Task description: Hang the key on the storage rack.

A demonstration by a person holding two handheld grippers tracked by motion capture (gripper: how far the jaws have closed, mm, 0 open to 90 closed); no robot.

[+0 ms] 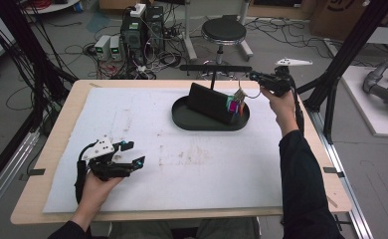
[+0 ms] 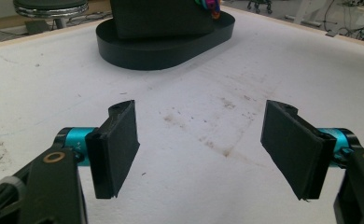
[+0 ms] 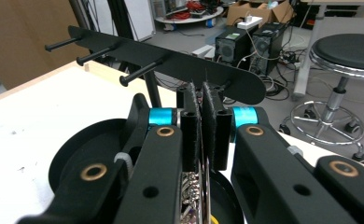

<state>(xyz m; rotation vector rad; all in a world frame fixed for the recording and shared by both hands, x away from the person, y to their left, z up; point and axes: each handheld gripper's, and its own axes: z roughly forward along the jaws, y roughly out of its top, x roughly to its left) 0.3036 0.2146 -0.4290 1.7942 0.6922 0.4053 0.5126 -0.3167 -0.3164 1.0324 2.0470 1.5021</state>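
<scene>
A black oval tray [image 1: 187, 121] stands at the back of the white mat, with a slanted black block [image 1: 209, 102] in it. Behind it a black bar with pegs [image 1: 216, 68] rises on a thin post. My right gripper [image 1: 255, 77] is held above the tray's right end, shut on a key ring [image 1: 252, 92] whose keys and bright tags [image 1: 236, 103] hang over the tray. In the right gripper view the pads [image 3: 191, 112] are pressed together just before the peg bar [image 3: 171, 63], keys [image 3: 192, 196] dangling beneath. My left gripper [image 1: 134, 154] rests open at the front left, nothing between its pads [image 2: 117, 147].
The white mat [image 1: 182, 164] covers most of the wooden table [image 1: 52, 149]. Beyond the far edge stand a black stool [image 1: 224, 31], computer boxes [image 1: 141, 27] and tangled cables on the floor. Dark frame posts [image 1: 348, 50] rise at the right.
</scene>
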